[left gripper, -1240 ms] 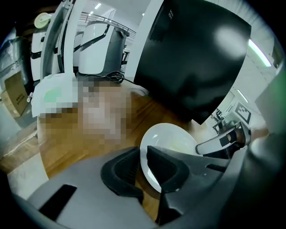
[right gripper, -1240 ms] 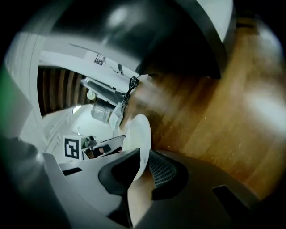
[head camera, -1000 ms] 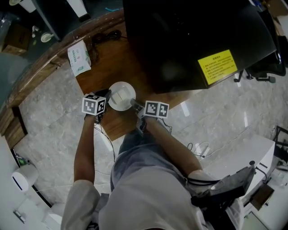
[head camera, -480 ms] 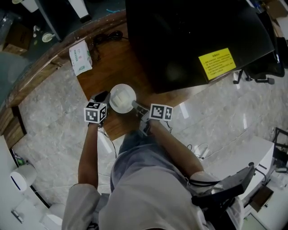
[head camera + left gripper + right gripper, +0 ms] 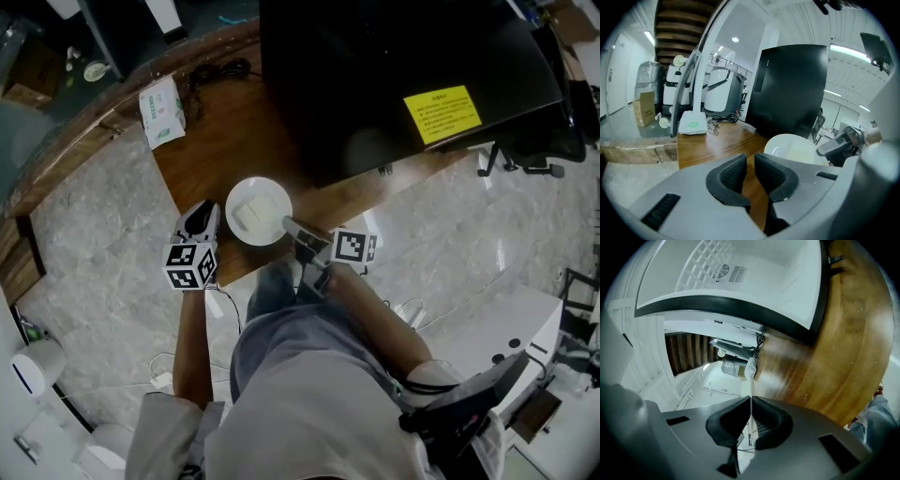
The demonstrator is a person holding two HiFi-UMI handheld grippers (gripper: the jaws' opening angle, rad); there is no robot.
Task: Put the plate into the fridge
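Observation:
A round white plate point(image 5: 258, 211) lies at the near edge of the wooden counter point(image 5: 225, 141), in front of the black fridge point(image 5: 394, 75). My right gripper point(image 5: 289, 226) is shut on the plate's right rim. In the right gripper view point(image 5: 751, 408) that rim shows as a thin white line point(image 5: 751, 380) pinched between the pads. My left gripper point(image 5: 201, 216) hovers just left of the plate, apart from it. In the left gripper view point(image 5: 749, 164) its jaws stand slightly open with only wood behind them. The plate point(image 5: 792, 147) and the fridge point(image 5: 792, 89) lie ahead to the right.
A white tissue packet point(image 5: 161, 112) and a coiled black cable point(image 5: 220, 73) lie farther back on the counter. A yellow label point(image 5: 442, 114) is stuck on the fridge top. Marble floor point(image 5: 103, 225) borders the counter on the left and right.
The left gripper has let go of the plate's left edge and drawn back toward the person. The right gripper has stayed on the plate's right rim.

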